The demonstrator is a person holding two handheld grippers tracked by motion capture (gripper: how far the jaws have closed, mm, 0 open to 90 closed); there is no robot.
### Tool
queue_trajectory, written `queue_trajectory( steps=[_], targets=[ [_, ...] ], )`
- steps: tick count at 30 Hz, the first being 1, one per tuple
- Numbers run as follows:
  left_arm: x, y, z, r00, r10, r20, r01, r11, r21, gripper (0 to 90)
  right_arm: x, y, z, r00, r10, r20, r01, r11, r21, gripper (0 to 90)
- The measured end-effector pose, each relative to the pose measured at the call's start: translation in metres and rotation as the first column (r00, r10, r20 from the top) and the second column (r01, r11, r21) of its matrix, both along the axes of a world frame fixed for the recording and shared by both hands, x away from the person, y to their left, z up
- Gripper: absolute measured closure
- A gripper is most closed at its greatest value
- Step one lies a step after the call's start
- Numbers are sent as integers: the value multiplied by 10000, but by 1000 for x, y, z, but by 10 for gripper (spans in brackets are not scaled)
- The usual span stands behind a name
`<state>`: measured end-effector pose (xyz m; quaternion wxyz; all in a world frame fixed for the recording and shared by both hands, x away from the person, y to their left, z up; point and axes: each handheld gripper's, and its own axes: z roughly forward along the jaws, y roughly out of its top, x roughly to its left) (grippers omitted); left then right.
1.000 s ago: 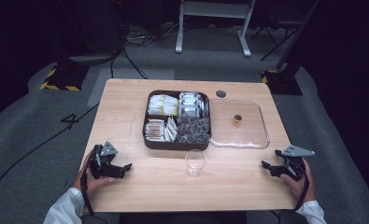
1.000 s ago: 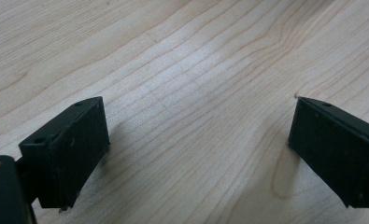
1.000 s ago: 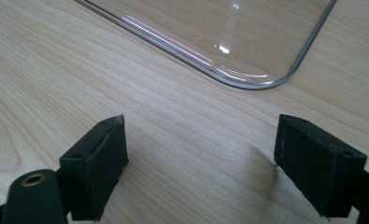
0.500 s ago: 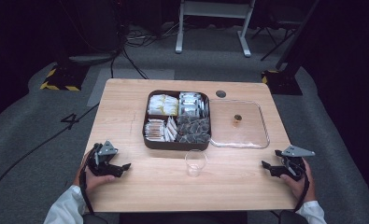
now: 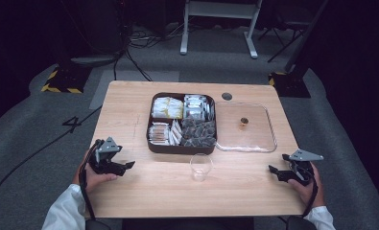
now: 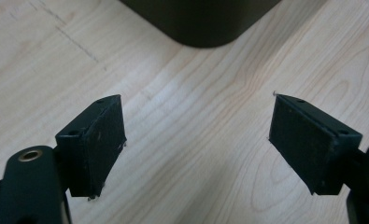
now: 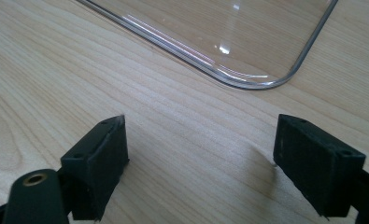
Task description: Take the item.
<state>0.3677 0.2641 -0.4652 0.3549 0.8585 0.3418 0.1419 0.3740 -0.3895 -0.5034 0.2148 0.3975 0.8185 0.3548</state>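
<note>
A person's left hand holds my left gripper (image 5: 128,166) a little above the table's front left, its jaws pointing toward the black compartment tray (image 5: 150,143). In the left gripper view my left gripper (image 6: 196,140) stands open over bare wood, and the tray's dark corner (image 6: 205,23) lies just ahead. Its jaws have just been opening a little after narrowing, with nothing between them. At the front right my right gripper (image 5: 272,171) is open and empty. In its own view my right gripper (image 7: 198,154) faces a corner of the clear lid (image 7: 247,42).
The tray holds several kinds of packets (image 5: 183,120). The clear lid (image 5: 254,139) lies flat to the tray's right, with a small knob (image 5: 244,121) at its middle. A clear plastic cup (image 5: 201,166) stands upright in front of the tray. A cable port (image 5: 227,96) sits near the table's far edge.
The left gripper has risen a little off the table at the front left. The right gripper has stayed where it was.
</note>
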Motion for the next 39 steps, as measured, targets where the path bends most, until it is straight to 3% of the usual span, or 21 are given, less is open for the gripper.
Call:
queue_trajectory(
  steps=[6, 17, 19, 23, 26, 28, 33, 35, 39],
  targets=[
    [9, -4, 16, 9991, 25, 428, -24, 10000, -25, 218, 0, 0, 0, 10000, 8, 25, -8, 10000, -14, 181],
    [26, -17, 31, 9979, -167, 628, 178, 9997, -165, 221, 0, 0, 0, 10000, -5, 10, 5, 10000, -3, 181],
    [27, -18, 33, 9964, -85, 838, 97, 9999, -143, 221, 0, 0, 0, 10000, -7, 13, 7, 10000, -6, 180],
    [35, -18, 35, 9972, -98, 747, 113, 9997, -196, 221, 0, 0, 0, 10000, -11, 12, 11, 10000, -7, 179],
    [40, -20, 39, 9951, -121, 979, 148, 9995, -265, 221, 0, 0, 0, 10000, -18, 25, 18, 10000, -20, 177],
    [43, -22, 41, 9958, -204, 887, 240, 9989, -400, 222, 0, 0, 0, 10000, -40, 62, 40, 10000, -52, 177],
    [52, -30, 50, 9933, -383, 1087, 409, 9989, -218, 229, -1, 1, 0, 9999, -54, 114, 55, 9999, -103, 177],
    [58, -34, 55, 9927, -426, 1129, 481, 9978, -461, 230, -1, 1, 0, 9999, -47, 122, 49, 9999, -107, 177],
    [66, -43, 62, 9899, -628, 1269, 681, 9969, -383, 231, -1, 1, 0, 9999, -49, 110, 50, 9999, -91, 177]
  ],
)
